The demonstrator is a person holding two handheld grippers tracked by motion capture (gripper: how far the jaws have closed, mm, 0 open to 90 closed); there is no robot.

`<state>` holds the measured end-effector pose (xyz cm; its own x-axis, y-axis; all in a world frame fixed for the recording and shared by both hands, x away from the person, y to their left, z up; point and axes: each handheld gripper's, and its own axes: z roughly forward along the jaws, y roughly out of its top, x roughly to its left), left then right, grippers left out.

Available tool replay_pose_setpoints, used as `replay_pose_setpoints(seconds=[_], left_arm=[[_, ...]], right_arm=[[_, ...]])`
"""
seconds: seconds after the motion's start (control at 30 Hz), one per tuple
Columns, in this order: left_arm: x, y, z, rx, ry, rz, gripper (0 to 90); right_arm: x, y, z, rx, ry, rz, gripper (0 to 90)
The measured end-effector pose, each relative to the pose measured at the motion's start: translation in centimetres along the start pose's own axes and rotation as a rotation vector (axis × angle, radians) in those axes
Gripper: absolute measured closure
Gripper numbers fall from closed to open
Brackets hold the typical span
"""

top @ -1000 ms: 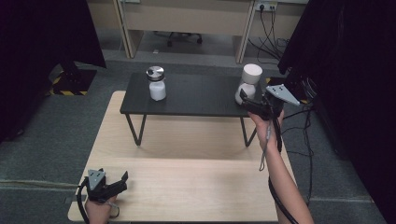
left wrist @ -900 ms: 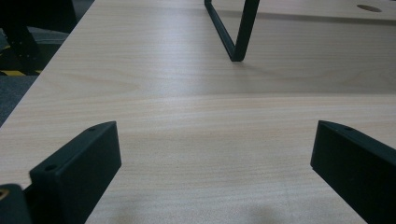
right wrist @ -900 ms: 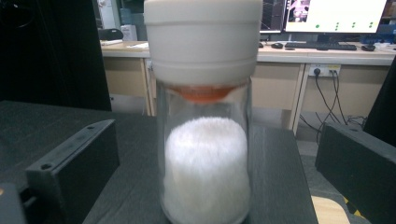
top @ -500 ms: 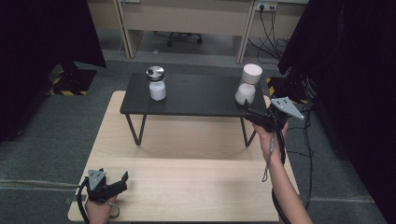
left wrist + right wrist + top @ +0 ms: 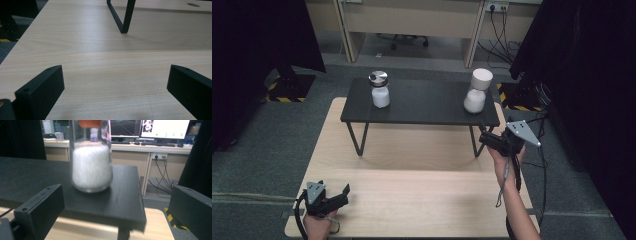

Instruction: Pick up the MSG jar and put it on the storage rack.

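Two jars stand on a low black table [image 5: 427, 102]. The left jar [image 5: 380, 91] has a metal lid. The right jar [image 5: 477, 92] has a white top, and in the right gripper view it is a clear glass jar [image 5: 91, 167] part full of white powder, upright near the black table's [image 5: 37, 177] edge. My right gripper [image 5: 486, 137] hovers just in front of that table's right end, a short way from the jar, jaws wide open [image 5: 116, 202] and empty. My left gripper [image 5: 343, 196] rests low at the wooden table's near left, open [image 5: 115, 82] over bare wood.
The black table stands on a larger wooden table [image 5: 412, 195]; one of its black legs [image 5: 125, 17] is ahead of the left gripper. Dark curtains flank both sides. Cables [image 5: 542, 165] hang off the right edge. A desk with monitors [image 5: 150, 127] lies behind.
My right gripper has drawn back from the right jar toward the person and lower, off the black table's corner. The jar stays upright. The left gripper has not moved.
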<state>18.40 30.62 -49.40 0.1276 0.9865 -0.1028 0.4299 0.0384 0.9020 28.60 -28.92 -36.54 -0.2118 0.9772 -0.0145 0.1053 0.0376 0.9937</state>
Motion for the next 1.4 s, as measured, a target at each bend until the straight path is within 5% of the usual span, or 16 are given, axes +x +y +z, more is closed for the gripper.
replay_pose_setpoints(seconds=[1.17,1.4], left_arm=[[-0.3,0.5,0.3,0.028,0.007,0.020,0.8],[-0.5,0.4,0.3,0.022,0.012,0.028,1.0]], right_arm=[[-0.7,-11.2,-5.9,0.133,-0.104,0.005,0.3],[-0.8,-13.0,-7.1,0.158,-0.128,0.043,0.3]])
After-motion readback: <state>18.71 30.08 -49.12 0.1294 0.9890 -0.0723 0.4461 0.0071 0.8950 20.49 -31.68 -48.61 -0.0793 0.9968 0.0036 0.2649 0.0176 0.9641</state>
